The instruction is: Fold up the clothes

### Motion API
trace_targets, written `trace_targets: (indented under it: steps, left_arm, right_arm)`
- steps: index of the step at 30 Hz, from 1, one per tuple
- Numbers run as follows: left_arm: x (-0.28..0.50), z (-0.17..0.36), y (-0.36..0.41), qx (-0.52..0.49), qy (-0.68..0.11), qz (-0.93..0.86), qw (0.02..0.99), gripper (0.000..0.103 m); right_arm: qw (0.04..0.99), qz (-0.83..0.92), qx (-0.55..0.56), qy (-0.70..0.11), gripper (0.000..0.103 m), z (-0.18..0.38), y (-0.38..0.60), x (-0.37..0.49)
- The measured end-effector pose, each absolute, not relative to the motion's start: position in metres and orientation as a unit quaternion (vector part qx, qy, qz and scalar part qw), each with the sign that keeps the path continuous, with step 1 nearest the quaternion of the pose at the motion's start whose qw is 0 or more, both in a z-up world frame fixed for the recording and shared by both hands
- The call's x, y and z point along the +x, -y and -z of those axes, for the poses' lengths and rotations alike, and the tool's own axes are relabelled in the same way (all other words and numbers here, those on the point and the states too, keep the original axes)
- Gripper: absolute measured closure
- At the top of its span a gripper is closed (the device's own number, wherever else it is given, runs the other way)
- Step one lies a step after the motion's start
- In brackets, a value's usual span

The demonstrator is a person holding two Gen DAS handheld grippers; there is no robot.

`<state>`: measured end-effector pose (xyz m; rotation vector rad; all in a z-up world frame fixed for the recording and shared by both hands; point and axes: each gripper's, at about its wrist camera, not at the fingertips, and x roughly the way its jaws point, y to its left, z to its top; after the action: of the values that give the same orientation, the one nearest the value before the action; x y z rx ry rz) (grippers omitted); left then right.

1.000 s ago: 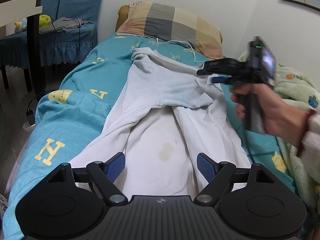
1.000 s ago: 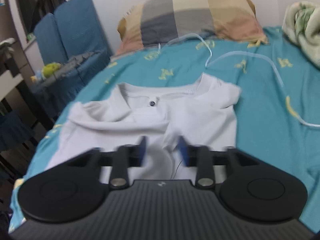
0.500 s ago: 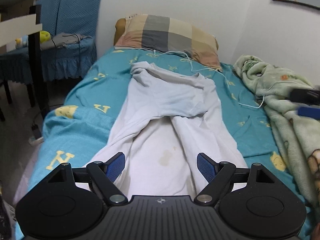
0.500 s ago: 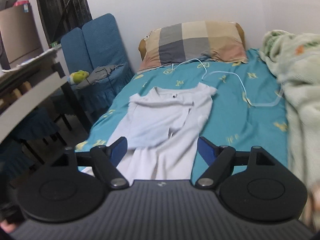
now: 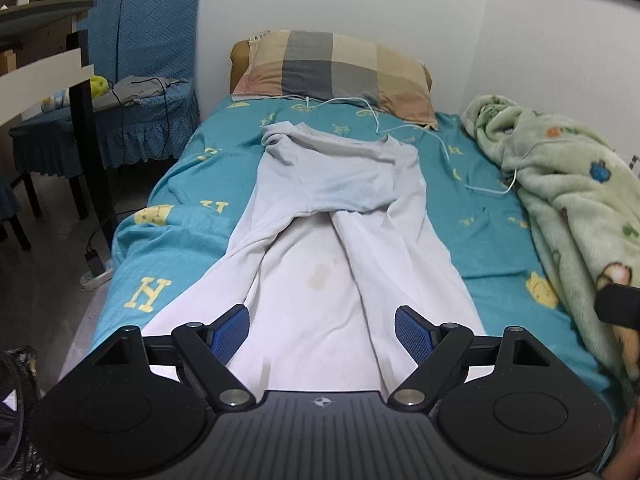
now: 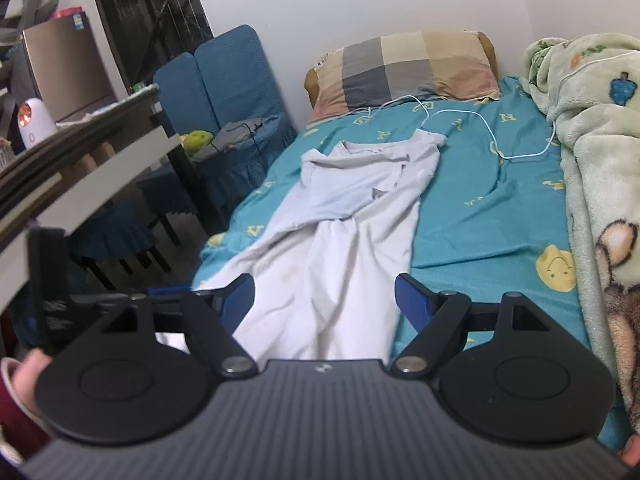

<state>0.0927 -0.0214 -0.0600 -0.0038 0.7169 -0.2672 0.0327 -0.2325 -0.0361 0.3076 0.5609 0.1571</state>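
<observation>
A white shirt (image 5: 320, 216) lies lengthwise on the bed (image 5: 492, 216), sides folded inward, collar toward the plaid pillow (image 5: 336, 68). A green blanket (image 5: 568, 184) lines the bed's right edge; blue chairs (image 5: 152, 40) stand left. Both the left hand-held gripper (image 5: 322, 330) and right hand-held gripper (image 6: 324, 298) hover spread wide, empty

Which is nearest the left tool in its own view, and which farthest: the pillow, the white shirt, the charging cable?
From the left tool:
1. Shirt, right under and ahead of it.
2. Cable, farther up the bed, to the right.
3. Pillow, at the head, against the wall.
</observation>
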Motion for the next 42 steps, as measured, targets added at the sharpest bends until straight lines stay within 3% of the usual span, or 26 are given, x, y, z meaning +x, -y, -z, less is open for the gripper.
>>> trace_targets:
  steps: [10,20,26,32,36,38,39,42]
  left_arm:
    - [0.083,0.054,-0.001,-0.024,-0.403,0.070,0.912,0.021]
    - [0.081,0.055,-0.062,-0.151,-0.475,-0.024,0.867,0.020]
    - [0.088,0.065,-0.058,-0.133,-0.491,-0.033,0.860,0.021]
    - [0.099,0.082,-0.069,-0.131,-0.526,-0.080,0.836,0.031]
    - [0.099,0.091,-0.067,-0.136,-0.541,-0.058,0.828,0.053]
    - [0.100,0.095,-0.065,-0.125,-0.547,-0.060,0.825,0.074]
    - [0.101,0.096,-0.064,-0.121,-0.551,-0.061,0.824,0.090]
    - [0.098,0.090,-0.059,-0.097,-0.548,-0.050,0.829,0.098]
  right_arm:
    - [0.942,-0.079,0.176,-0.274,0.024,0.044,0.250,0.035]
    - [0.934,-0.050,0.209,-0.286,0.024,0.047,0.269,0.031]
    - [0.927,-0.049,0.221,-0.298,0.024,0.051,0.270,0.036]
    - [0.919,-0.050,0.226,-0.318,0.024,0.059,0.269,0.041]
    - [0.913,-0.051,0.233,-0.331,0.024,0.066,0.269,0.045]
    - [0.910,-0.051,0.236,-0.338,0.024,0.069,0.268,0.047]
    - [0.908,-0.052,0.238,-0.341,0.024,0.071,0.268,0.048]
    - [0.903,-0.053,0.243,-0.351,0.024,0.076,0.268,0.051]
